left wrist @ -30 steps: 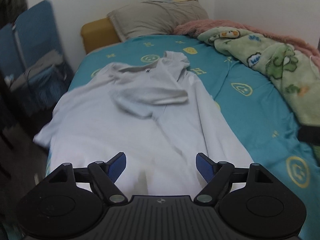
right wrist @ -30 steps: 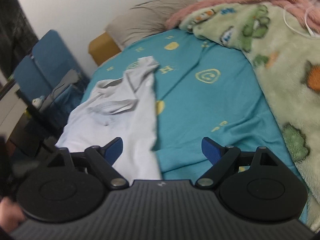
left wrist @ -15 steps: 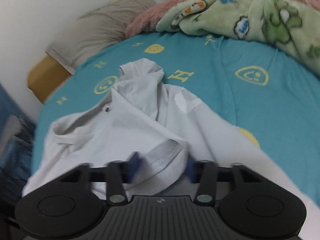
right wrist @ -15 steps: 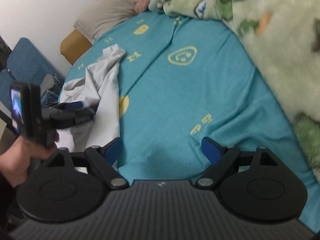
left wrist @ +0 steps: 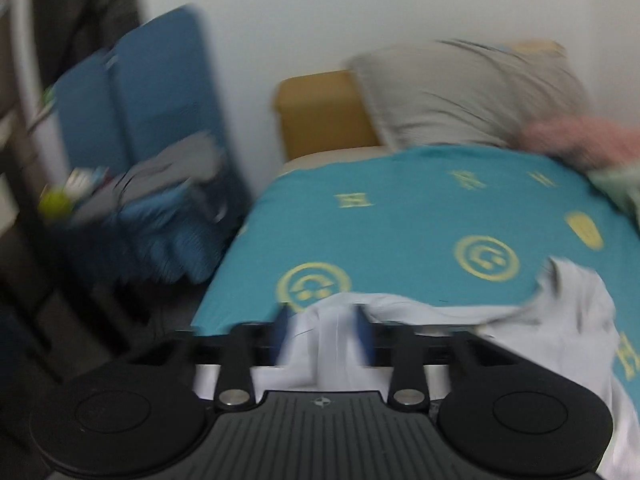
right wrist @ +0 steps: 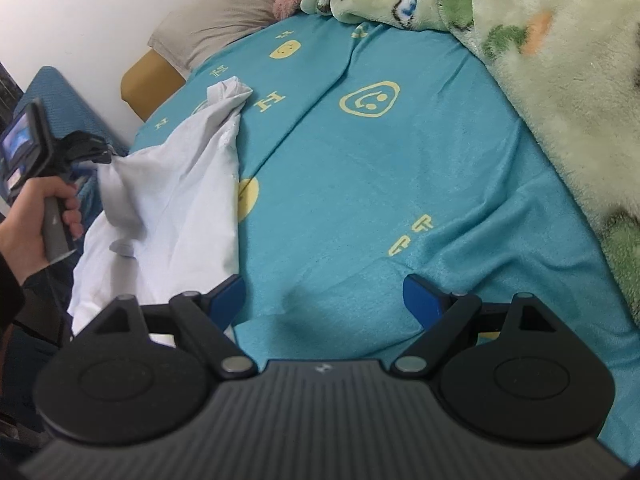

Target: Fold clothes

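Note:
A white short-sleeved shirt (right wrist: 176, 184) lies crumpled on the left side of the teal bed sheet (right wrist: 400, 168). My left gripper (left wrist: 322, 334) is shut on a fold of the shirt (left wrist: 560, 320) and lifts it off the bed; in the right wrist view the left gripper (right wrist: 102, 154) shows at the far left, pulling the cloth up and to the left. My right gripper (right wrist: 324, 300) is open and empty, low over the bare sheet to the right of the shirt's lower edge.
A green fleece blanket (right wrist: 540, 60) is heaped along the right side of the bed. A grey pillow (left wrist: 464, 92) and a yellow-brown one (left wrist: 320, 116) lie at the head by the wall. Blue panels and piled clothes (left wrist: 160, 184) stand left of the bed.
My left gripper moved forward onto the shirt's sleeve, shut on it, and has pulled it up and to the left. My right gripper swung right over the bare sheet and stays open.

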`<state>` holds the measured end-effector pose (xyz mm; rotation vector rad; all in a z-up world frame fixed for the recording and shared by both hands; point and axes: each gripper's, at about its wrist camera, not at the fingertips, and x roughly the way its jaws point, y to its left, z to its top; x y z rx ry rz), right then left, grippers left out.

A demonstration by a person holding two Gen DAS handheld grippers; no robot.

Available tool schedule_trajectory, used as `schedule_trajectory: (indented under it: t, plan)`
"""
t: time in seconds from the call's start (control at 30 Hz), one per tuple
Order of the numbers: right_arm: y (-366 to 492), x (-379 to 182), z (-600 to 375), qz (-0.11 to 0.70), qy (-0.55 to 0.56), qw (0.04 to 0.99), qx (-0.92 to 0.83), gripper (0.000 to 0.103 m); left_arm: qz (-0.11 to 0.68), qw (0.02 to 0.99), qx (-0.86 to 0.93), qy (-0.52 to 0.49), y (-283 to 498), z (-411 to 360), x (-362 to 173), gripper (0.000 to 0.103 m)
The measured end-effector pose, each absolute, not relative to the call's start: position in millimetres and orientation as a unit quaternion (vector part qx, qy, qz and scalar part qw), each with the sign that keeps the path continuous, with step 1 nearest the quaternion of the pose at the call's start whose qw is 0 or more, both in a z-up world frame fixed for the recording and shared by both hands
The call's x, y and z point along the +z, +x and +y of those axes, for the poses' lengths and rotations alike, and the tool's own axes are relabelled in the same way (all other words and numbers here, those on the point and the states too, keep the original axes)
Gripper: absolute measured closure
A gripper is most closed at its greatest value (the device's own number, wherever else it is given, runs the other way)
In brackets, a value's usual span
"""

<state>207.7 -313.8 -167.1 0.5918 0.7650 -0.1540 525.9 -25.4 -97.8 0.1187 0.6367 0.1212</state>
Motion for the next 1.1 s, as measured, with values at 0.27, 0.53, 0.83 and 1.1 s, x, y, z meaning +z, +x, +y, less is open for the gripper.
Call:
schedule_trajectory:
  t: [0.27,0.53,0.83,1.1]
  plan:
    - [208,-162,-310,0.365,0.280,0.886,-0.062,0.016,0.389,0.921,-0.004,-0.039,431,3,-102,0.024]
    - [193,-152,-309,0.358,0.289,0.886,-0.055,0.016,0.446,0.879,-0.056,-0.159,385,-18,-137,0.029]
    - [194,-153,-307,0.361,0.286,0.886,-0.052,0.016,0.433,0.895,-0.085,-0.070,419,-67,-131,0.101]
    - [203,-161,-306,0.369,0.284,0.884,-0.046,0.016,0.384,0.923,-0.010,0.013,407,-69,-129,0.075]
